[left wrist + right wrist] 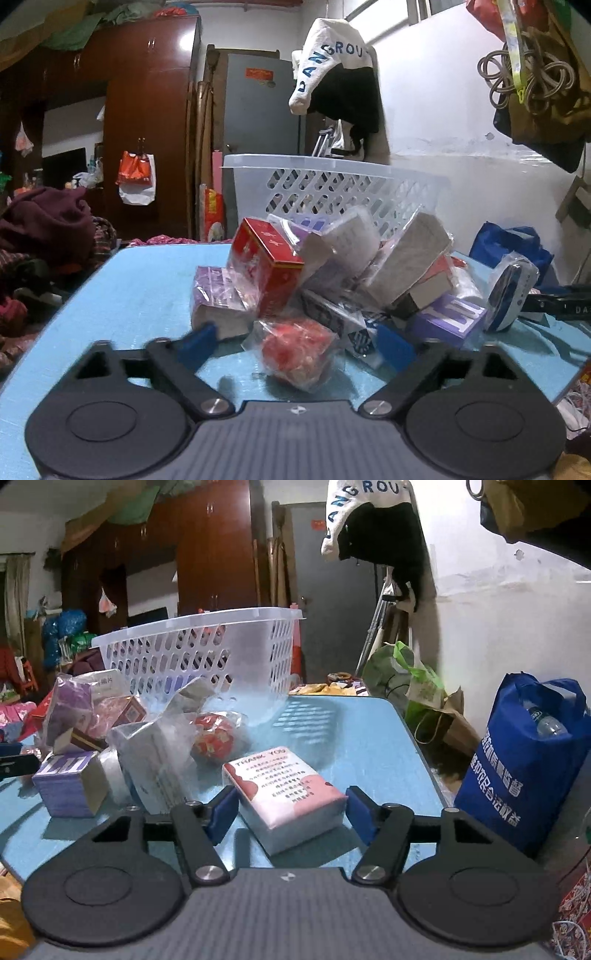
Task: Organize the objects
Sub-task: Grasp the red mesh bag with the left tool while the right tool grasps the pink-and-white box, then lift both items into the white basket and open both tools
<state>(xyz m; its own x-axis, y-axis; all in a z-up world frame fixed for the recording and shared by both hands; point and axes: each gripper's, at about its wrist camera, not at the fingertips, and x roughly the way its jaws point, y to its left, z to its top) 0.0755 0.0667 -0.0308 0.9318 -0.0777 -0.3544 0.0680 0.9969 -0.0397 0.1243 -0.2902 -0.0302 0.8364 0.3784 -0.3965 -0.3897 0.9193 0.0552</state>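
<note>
A pile of bagged boxes lies on the blue table [140, 280]: a red box [269, 266], a purple box [448, 319] and grey packs. A red round bagged item [295, 349] lies nearest, between the fingers of my open left gripper [295, 347]. A white perforated basket [332, 184] stands behind the pile; it also shows in the right wrist view [207, 653]. My right gripper [290, 812] is open around a pink and white pack [284, 794] lying on the table [369, 738]; the blue pads stand apart from its sides.
A blue shopping bag [524, 760] with a bottle stands off the table's right edge. A green bag [410, 675] sits by the wall. Clothes hang above. A dark red heap of cloth [48, 221] lies left of the table.
</note>
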